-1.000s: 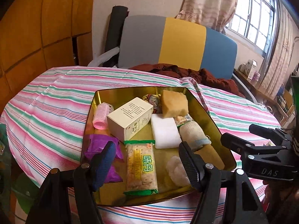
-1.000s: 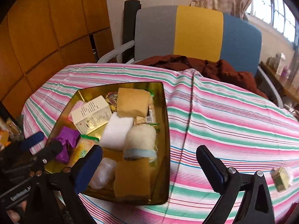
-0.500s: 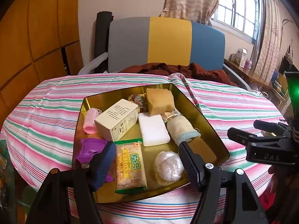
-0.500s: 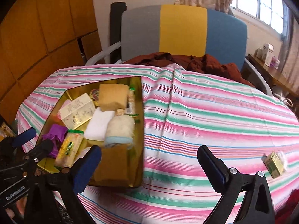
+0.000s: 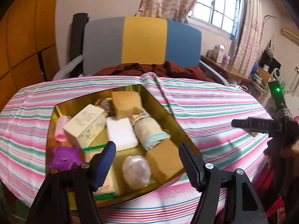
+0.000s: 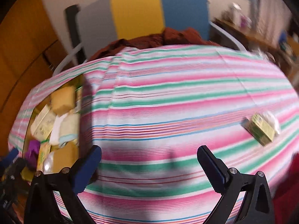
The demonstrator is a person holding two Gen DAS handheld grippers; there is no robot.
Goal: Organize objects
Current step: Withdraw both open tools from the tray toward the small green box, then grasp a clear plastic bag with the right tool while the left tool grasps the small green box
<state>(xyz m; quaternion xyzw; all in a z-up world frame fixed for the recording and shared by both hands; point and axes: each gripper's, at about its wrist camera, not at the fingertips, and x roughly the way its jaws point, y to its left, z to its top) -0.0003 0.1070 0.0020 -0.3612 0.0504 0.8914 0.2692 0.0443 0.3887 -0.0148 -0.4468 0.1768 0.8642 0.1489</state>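
A gold tin tray (image 5: pixel 160 106) on the striped tablecloth holds several items: a cream box (image 5: pixel 84 125), a white sponge (image 5: pixel 121 132), a tan sponge (image 5: pixel 127 104), a rolled cloth (image 5: pixel 151 132), a pink roller (image 5: pixel 61 128), a purple wrapper (image 5: pixel 64 157) and a clear-wrapped ball (image 5: pixel 136 169). My left gripper (image 5: pixel 147 164) hovers open over the tray's near end, nothing between its fingers. My right gripper (image 6: pixel 149 168) is open above bare cloth to the right of the tray (image 6: pixel 80 97). A small yellow-green packet (image 6: pixel 260 128) lies alone on the cloth, far right of it.
A chair (image 5: pixel 142 41) with a grey, yellow and blue back stands behind the table, a dark red garment (image 5: pixel 155 70) on its seat. Wooden panels fill the left wall. A cluttered side table (image 5: pixel 233 69) sits under the window at right.
My right gripper has swung right, away from the tray; the yellow-green packet now sits nearer and larger in its view. My left gripper has drifted a little rightward over the tray's near end.
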